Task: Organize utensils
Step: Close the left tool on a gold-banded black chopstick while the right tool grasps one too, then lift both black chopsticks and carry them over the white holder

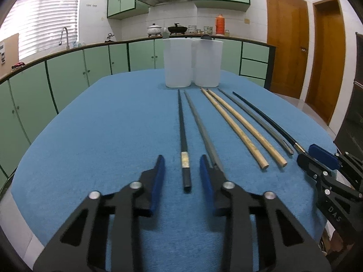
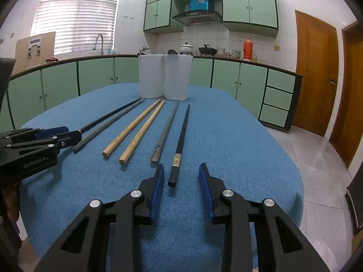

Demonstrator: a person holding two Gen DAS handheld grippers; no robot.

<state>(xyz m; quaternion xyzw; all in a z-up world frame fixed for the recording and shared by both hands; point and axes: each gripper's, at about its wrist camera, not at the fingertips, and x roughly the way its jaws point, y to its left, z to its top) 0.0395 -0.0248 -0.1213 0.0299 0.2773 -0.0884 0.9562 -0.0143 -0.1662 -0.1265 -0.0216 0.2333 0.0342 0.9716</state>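
Note:
Several chopsticks lie in a row on the blue-covered table [image 1: 113, 124]. In the left wrist view my left gripper [image 1: 182, 158] straddles the near end of a black chopstick with a gold band [image 1: 184, 136]; its blue pads stand clear of it on both sides, so it is open. A grey chopstick [image 1: 202, 127] runs along its right finger. My right gripper [image 2: 181, 165] likewise straddles another black gold-banded chopstick [image 2: 181, 136] without touching it, open. Two wooden chopsticks [image 2: 133, 129] and a grey one [image 2: 166, 131] lie between the grippers.
Two white tall containers [image 1: 178, 63] [image 1: 207, 63] stand side by side at the far end of the table, just beyond the chopstick tips. Green kitchen cabinets [image 1: 68, 72] and a counter run behind. Wooden doors [image 1: 285, 52] are at the right.

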